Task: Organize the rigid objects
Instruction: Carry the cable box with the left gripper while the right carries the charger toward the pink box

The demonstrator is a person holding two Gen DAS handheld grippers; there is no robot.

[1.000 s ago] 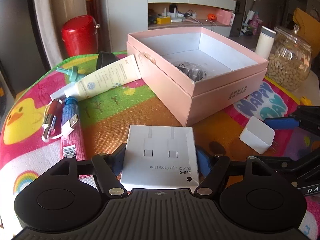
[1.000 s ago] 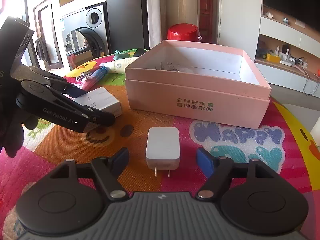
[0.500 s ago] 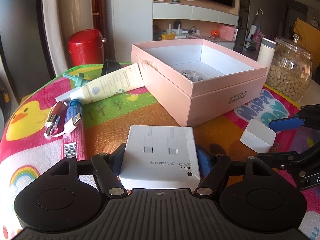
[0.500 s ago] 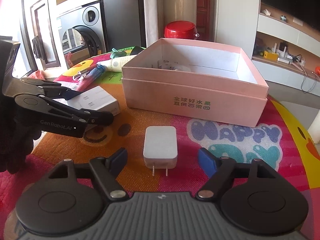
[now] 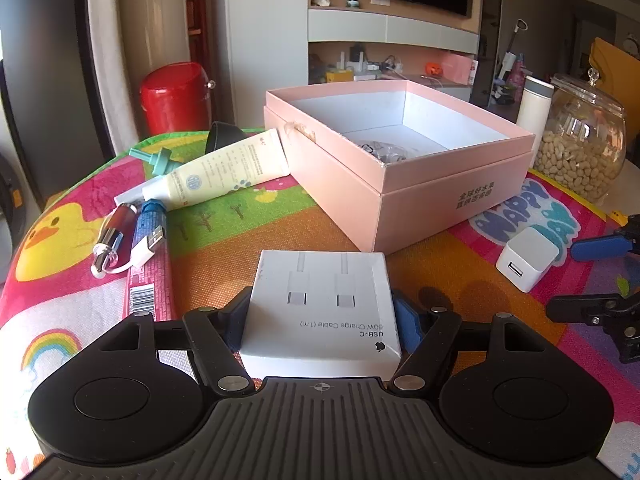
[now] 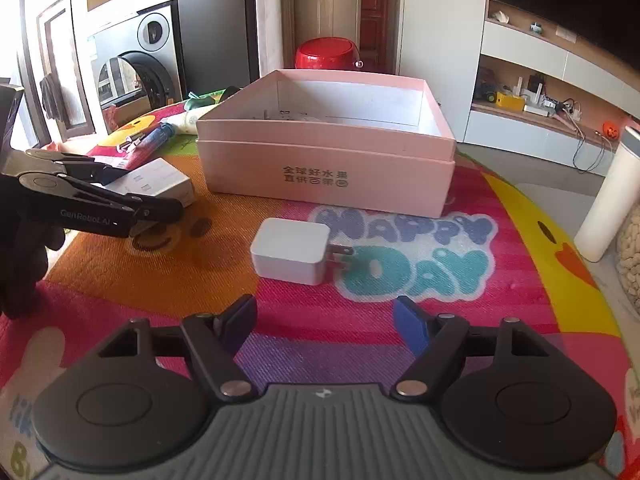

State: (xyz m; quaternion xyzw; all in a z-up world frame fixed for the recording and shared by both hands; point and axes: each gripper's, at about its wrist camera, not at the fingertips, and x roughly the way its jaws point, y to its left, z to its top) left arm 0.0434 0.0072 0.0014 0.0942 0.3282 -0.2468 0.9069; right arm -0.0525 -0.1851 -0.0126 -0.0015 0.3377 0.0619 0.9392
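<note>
The pink box [image 5: 420, 200] wall hides most of its contents; the glass jar [image 6: 630, 264] is cut off by the frame edge.

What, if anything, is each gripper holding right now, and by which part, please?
The left gripper holds the white cable box by its two side edges. The right gripper is open and empty, the white charger lying ahead of it.
</note>
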